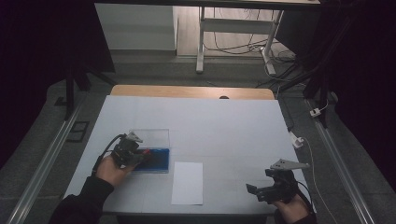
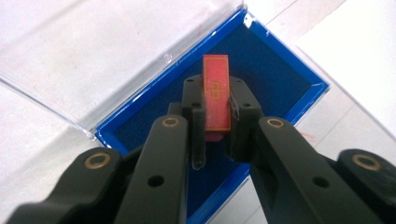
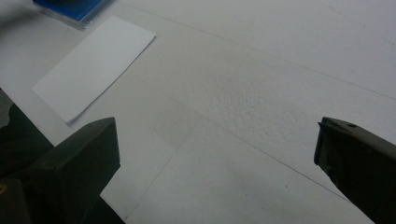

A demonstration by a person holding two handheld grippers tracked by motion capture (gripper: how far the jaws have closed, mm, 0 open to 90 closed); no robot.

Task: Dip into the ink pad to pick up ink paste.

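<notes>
Block [image 2: 216,95] red, gold markings. Box [image 2: 280,70] blue, lid [image 2: 84,56] clear. Paper [image 1: 187,183] white. Table [image 1: 224,126] pale blue-white. Jaws black.

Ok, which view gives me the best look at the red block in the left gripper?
The left gripper view: the red block sits large between the left gripper jaws, gold markings visible, above the blue-lined case. The high view shows a small red speck. The right gripper view shows the case's corner.
</notes>
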